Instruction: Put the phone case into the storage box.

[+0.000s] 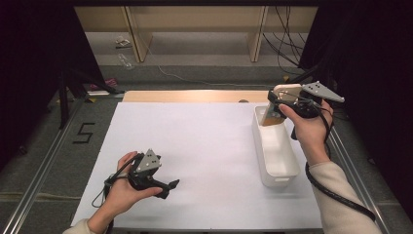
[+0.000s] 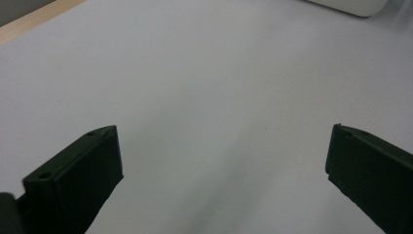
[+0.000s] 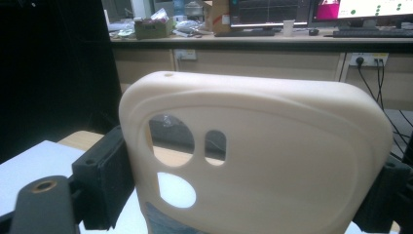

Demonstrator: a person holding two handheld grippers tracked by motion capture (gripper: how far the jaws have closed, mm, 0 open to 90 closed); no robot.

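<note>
A cream phone case [image 1: 286, 90] with camera cut-outs is held upright over the far end of a white bin [image 1: 280, 179]. My right gripper [image 1: 274, 105] is shut on it. In the right gripper view the case [image 3: 272, 161] stands close up, with a black jaw pressed against each side edge of my right gripper [image 3: 253, 175]. My left gripper [image 1: 170, 187] rests low over the white table sheet [image 1: 204, 141] at the front left, pointing right. In the left gripper view its jaws [image 2: 224, 146] stand wide open with bare sheet between them.
The long white bin lies along the right edge of the sheet; a corner of it [image 2: 350, 5] appears at the top of the left gripper view. A wooden strip [image 1: 195, 96] borders the far edge. Dark curtains and shelving stand beyond the table.
</note>
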